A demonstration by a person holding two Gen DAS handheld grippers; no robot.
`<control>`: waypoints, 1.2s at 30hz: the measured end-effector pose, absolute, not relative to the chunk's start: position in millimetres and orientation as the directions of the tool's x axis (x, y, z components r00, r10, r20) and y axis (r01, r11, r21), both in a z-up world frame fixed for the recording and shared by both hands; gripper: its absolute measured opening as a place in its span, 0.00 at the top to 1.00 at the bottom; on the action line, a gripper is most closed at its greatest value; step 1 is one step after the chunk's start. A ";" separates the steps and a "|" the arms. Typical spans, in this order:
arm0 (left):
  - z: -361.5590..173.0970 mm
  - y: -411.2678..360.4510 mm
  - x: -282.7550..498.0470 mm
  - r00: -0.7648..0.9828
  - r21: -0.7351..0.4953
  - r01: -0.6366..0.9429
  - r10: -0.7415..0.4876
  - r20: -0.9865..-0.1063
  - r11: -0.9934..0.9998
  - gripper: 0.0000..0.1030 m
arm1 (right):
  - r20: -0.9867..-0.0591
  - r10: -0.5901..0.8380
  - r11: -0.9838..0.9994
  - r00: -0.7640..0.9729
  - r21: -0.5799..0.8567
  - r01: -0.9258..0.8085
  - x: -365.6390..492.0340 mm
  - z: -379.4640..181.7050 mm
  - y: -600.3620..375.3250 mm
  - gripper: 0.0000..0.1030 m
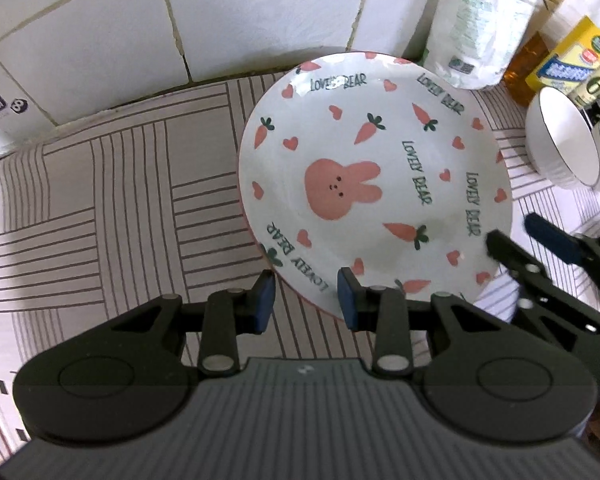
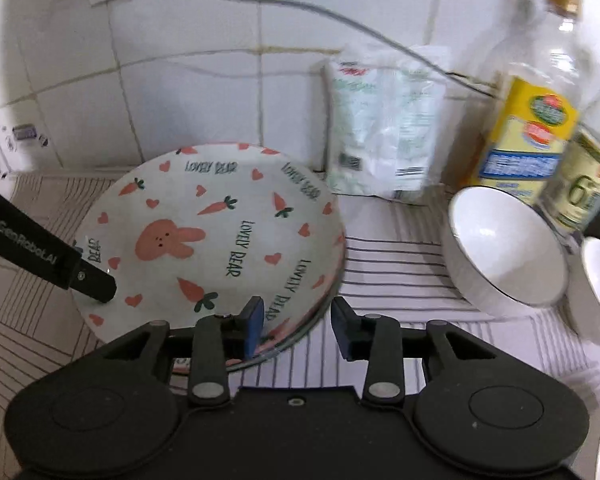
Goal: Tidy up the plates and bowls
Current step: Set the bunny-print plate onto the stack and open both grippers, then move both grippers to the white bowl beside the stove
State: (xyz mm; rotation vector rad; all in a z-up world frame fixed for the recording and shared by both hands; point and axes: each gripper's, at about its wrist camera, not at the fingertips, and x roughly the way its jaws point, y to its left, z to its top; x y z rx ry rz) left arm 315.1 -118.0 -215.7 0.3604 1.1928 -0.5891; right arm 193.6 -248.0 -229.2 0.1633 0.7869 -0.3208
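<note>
- Left wrist view: the left gripper (image 1: 306, 300) has its jaws apart, straddling the near rim of the rabbit plate (image 1: 374, 184), which lies on the striped mat (image 1: 100, 200).
- Right wrist view: the right gripper (image 2: 298, 322) is spread wide at the plate's right rim; two white bowls (image 2: 504, 248) stand to the right.

your frames were evenly lit and fairly bright, with fisheye bending the wall tiles (image 1: 100, 40) toward the edges. right of the plate (image 2: 204, 240), the bottles (image 2: 532, 128) smeared with motion blur; soft shadows lay under its rim.
</note>
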 end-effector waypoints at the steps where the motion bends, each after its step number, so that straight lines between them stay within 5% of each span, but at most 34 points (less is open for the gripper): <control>1: -212.6 -116.5 309.7 0.251 -0.037 0.606 -0.235 -0.939 0.794 0.68 | -0.709 -0.231 0.934 0.666 0.030 0.357 187.1 -225.8 -247.4 0.59; 15: -163.1 -128.2 225.2 0.324 0.037 0.647 -0.231 -0.917 0.762 0.63 | -0.672 -0.321 0.894 0.668 0.018 0.447 74.8 -185.9 -281.2 0.58; 36: -153.8 -268.8 37.2 0.355 0.098 0.677 -0.208 -0.911 0.730 0.48 | -0.567 -0.295 0.921 0.769 0.046 0.387 -107.5 -190.0 -383.2 0.56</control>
